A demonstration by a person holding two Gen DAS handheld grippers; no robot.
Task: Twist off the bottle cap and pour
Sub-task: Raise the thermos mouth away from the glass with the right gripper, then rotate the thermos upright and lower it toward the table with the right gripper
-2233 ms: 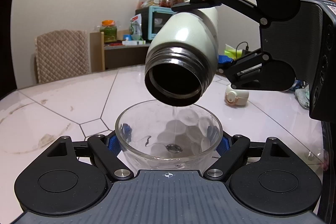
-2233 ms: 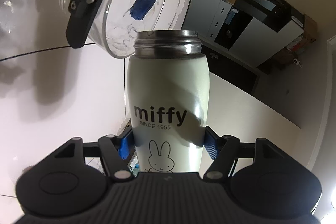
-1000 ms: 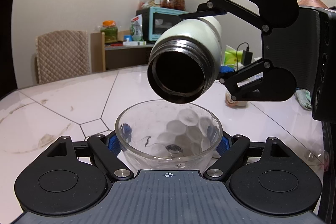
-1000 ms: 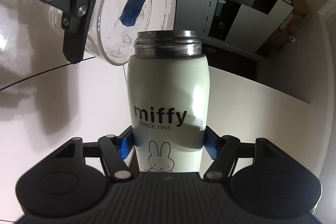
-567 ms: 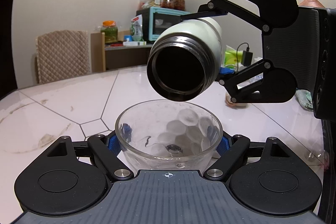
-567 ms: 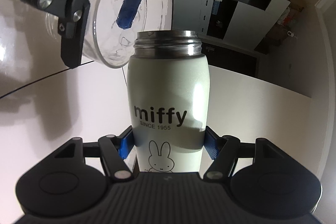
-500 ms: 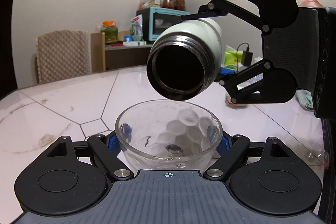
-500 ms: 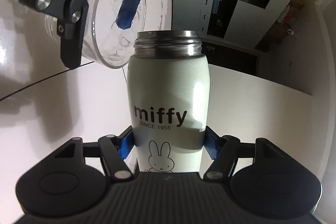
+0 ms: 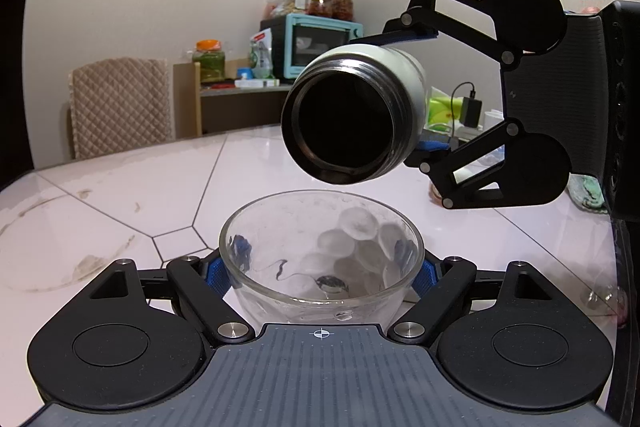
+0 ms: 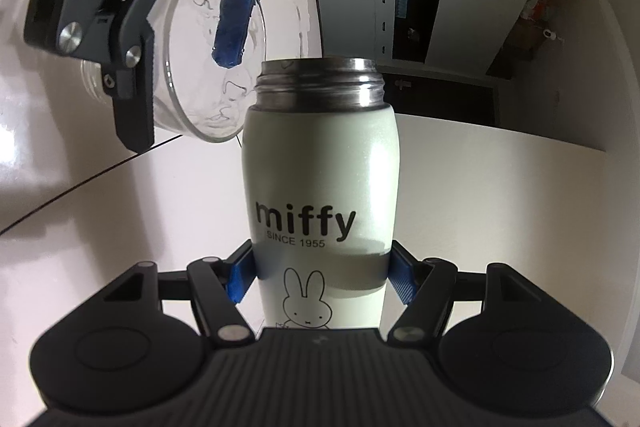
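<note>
With its cap already off, the bottle (image 9: 362, 103), clamped in the right gripper (image 10: 322, 277), tips over the bowl (image 9: 320, 259) the left gripper (image 9: 320, 267) clamps; no stream shows, so pouring looks nearly done.

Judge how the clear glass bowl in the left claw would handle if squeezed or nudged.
The clear round glass bowl is probably rigid and breakable, so it would not flex. Its smooth curved wall looks slippery; the left claw touches it only at the blue pads on two sides. With little inside, it seems light and easily pushed across the glossy tabletop.
</note>
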